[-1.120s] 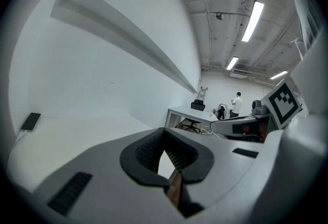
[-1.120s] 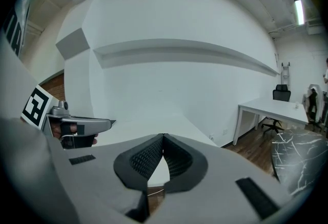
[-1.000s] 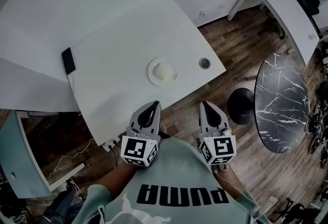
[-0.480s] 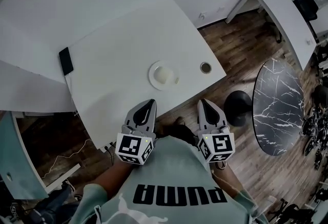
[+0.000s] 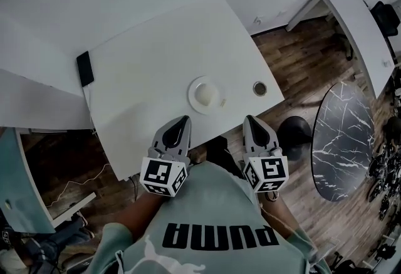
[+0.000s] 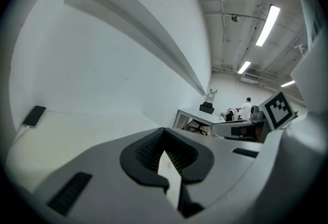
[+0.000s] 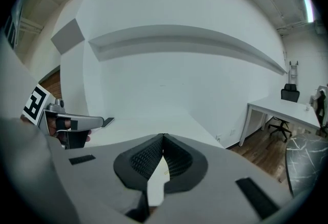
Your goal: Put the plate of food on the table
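Hardly any change from a moment ago, only a small slide of the whole view, with the plate of food [image 5: 207,95] lying in the same spot on the table [image 5: 144,72], so probably done. Held back from the plate near the body, left gripper [image 5: 183,120] and right gripper [image 5: 250,120] with tips pressed together, pinching nothing. Round, smooth white plate with a pale soft lump in its middle, flat matt white table top, small metal ring [image 5: 259,88] near the plate's right side.

A black oval marble-topped table [image 5: 344,141] and a round black stool [image 5: 294,131] are seen on the brown wood-plank floor [image 5: 299,53].
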Action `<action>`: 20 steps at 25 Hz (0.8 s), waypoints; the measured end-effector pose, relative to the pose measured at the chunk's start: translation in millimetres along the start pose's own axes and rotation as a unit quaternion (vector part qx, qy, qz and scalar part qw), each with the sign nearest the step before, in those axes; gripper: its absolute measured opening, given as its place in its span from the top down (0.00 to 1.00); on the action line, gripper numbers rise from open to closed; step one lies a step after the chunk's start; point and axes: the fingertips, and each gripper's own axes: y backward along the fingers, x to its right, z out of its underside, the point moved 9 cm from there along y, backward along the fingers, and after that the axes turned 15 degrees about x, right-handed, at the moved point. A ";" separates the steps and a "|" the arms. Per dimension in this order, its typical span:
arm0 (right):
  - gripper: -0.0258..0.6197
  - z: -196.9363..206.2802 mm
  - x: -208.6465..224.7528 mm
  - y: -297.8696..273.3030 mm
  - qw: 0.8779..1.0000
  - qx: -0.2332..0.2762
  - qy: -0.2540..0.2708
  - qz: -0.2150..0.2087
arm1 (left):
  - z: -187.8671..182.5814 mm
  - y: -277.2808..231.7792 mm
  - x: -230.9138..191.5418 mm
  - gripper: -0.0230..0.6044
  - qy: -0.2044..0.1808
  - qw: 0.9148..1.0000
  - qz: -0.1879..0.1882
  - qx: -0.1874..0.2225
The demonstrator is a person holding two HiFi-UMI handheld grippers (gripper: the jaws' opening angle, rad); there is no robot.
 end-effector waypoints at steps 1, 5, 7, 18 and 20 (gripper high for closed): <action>0.95 0.5 2.3 -5.1 1.000 -0.002 0.000 -0.004 | 0.0 -2.8 -1.8 0.95 -0.001 1.000 -0.004 -0.001; 0.95 2.7 11.9 -25.8 1.000 -0.013 0.001 -0.020 | -0.5 -14.5 -8.4 0.95 0.001 1.000 -0.026 -0.004; 0.95 4.3 16.6 -35.5 0.999 -0.020 0.001 -0.029 | -0.4 -20.4 -11.4 0.95 0.006 0.999 -0.037 -0.006; 0.95 28.5 47.4 -91.6 0.992 -0.090 -0.016 -0.084 | 28.1 -49.7 -34.1 0.95 0.093 0.989 -0.107 -0.051; 0.95 37.8 53.8 -100.7 0.989 -0.109 -0.024 -0.092 | 38.4 -53.9 -37.6 0.95 0.112 0.984 -0.119 -0.070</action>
